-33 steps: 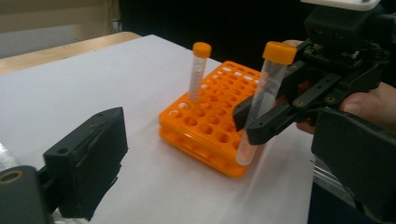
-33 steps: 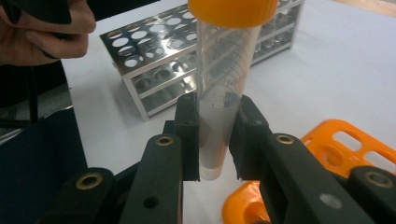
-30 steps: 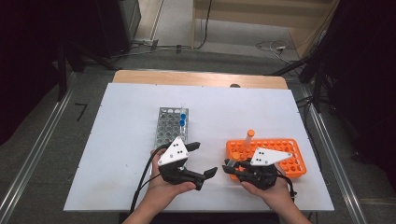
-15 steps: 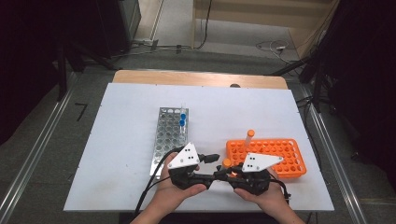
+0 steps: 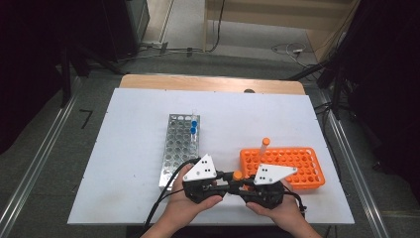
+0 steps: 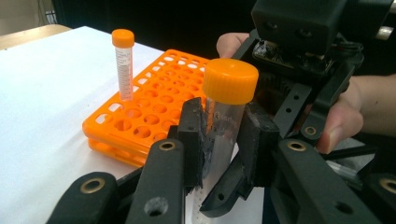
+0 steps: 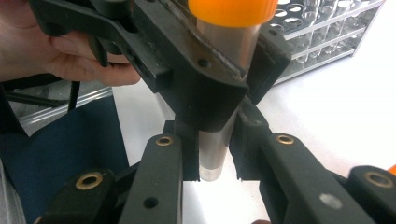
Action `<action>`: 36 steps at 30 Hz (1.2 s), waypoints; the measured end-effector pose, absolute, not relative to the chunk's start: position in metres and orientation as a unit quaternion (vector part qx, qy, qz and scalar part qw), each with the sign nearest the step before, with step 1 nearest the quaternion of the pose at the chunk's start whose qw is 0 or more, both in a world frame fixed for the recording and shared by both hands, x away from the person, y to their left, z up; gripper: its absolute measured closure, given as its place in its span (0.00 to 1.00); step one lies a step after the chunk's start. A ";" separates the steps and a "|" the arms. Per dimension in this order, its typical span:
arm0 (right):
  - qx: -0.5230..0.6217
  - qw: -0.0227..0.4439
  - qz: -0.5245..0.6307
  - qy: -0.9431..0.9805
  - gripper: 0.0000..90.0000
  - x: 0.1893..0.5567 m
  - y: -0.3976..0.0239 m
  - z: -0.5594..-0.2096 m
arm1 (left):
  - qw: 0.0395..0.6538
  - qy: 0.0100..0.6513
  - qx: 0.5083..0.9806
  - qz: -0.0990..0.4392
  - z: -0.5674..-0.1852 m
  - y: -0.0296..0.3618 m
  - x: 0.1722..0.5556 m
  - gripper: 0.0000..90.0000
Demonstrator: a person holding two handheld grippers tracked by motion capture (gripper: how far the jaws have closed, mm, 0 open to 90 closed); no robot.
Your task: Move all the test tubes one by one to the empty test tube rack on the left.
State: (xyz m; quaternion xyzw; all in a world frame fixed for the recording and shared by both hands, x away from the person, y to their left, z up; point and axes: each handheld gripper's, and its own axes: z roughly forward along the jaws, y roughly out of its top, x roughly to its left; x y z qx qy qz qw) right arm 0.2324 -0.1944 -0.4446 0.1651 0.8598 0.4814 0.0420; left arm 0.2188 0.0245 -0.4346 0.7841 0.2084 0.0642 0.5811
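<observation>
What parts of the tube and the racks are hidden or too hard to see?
- Tube: in the left gripper view, its lower end is hidden behind the jaws.
- Same tube in the right gripper view: cap top cut off by the upper edge.
- Orange rack: in the high view, its near edge is hidden by the right gripper.
- Metal rack: near end covered by the left gripper; printing on the standing tube too small.
</observation>
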 end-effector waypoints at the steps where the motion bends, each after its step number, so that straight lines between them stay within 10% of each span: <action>1: 0.165 0.042 0.481 0.860 0.81 0.233 -0.194 -0.445 | 0.579 0.208 0.785 0.067 -0.435 0.025 0.219 0.82; 8: 0.167 0.037 0.485 0.858 0.80 0.234 -0.195 -0.446 | 0.578 0.208 0.785 0.076 -0.433 0.025 0.219 0.83; 36: 0.199 0.058 0.505 0.838 0.09 0.250 -0.231 -0.439 | 0.600 0.272 0.737 0.148 -0.411 0.079 0.241 0.83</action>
